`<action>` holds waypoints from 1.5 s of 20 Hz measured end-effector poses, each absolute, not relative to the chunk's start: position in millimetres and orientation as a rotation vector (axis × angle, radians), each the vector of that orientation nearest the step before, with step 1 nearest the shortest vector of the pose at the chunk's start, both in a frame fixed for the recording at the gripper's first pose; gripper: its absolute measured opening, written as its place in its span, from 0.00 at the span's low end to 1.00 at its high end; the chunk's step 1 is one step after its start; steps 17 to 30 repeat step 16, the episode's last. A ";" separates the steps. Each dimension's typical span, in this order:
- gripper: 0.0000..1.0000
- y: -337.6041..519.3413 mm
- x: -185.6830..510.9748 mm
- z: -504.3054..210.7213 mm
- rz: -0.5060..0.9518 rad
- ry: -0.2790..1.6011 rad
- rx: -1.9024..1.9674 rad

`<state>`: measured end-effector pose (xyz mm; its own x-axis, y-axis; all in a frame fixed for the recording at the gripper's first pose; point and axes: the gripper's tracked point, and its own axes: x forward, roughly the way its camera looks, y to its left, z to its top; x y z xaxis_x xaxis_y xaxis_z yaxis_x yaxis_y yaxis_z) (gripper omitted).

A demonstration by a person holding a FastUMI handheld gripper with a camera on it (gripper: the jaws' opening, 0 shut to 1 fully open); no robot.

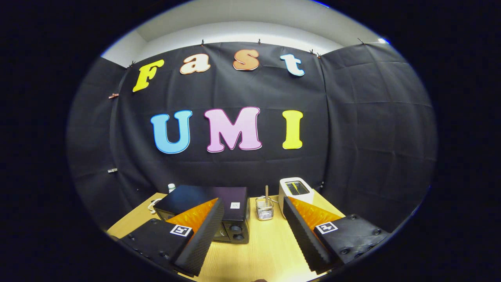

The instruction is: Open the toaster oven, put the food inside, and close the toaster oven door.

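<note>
The gripper (pixel 253 231) hangs above the near part of a pale wooden counter (pixel 258 250), its jaws released and spread wide, nothing between them but bare wood. That strip of wood runs from the near edge of the counter straight ahead to a small clear glass holder (pixel 264 209) with a stick standing upright in it — the widest open lane on the surface.

The toaster oven (pixel 207 213) is a dark box sitting toward the far left part of the counter, close to the black cloth wall behind it. Its long axis runs roughly along the far edge, left to right, and its front panel faces the near edge, turned slightly toward the gripper. Two round knobs (pixel 236 232) show one above the other at the right end of that front. The left finger (pixel 201 241) covers much of the front, so the door's state cannot be told. The oven's right front corner lies just ahead of that finger's tip.

A white slot toaster (pixel 295 192) stands at the far right corner, just beyond the right finger (pixel 303 239), its slot opening upward. The glass holder sits between the two appliances, apart from both.

Behind the oven's left end a small white bottle (pixel 171 188) stands near the far left corner, and a pale cord (pixel 153 204) lies on the wood beside the oven — the left edge of the counter has little room beyond that.
</note>
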<state>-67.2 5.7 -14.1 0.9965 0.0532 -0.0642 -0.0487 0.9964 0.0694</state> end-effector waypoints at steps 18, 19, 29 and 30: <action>0.99 24.3 -57.0 2.3 0.086 0.036 0.097; 0.99 24.3 -57.0 2.3 0.086 0.036 0.097; 0.99 24.3 -57.0 2.3 0.086 0.036 0.097; 0.99 24.3 -57.0 2.3 0.086 0.036 0.097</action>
